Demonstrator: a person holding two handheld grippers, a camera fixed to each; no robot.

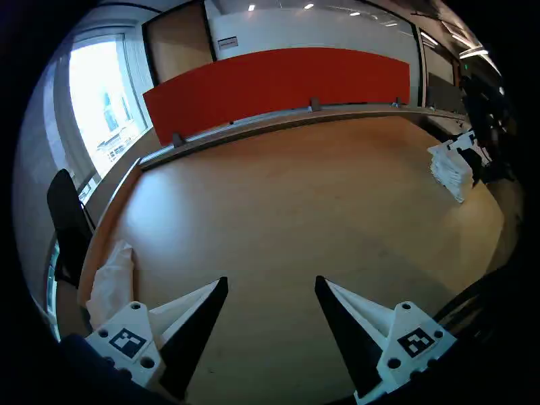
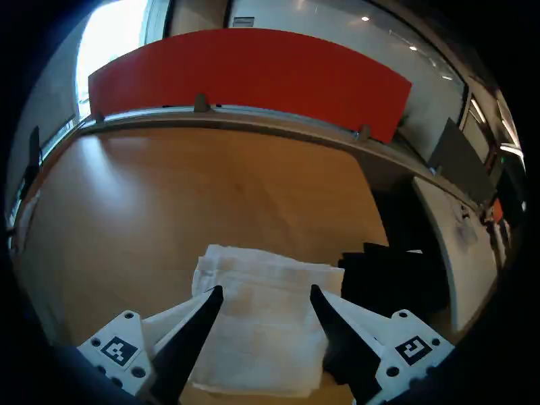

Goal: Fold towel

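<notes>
Risks pinching several layers together, with right tongs released above the near towel stack, left tongs released over the counter.

left gripper fingers spread, right gripper fingers spread

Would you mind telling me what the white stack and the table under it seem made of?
The white stack looks like soft matte cloth: layered folded edges. The table looks like wood or laminate: orange-brown grain, smooth with slight sheen.
</notes>
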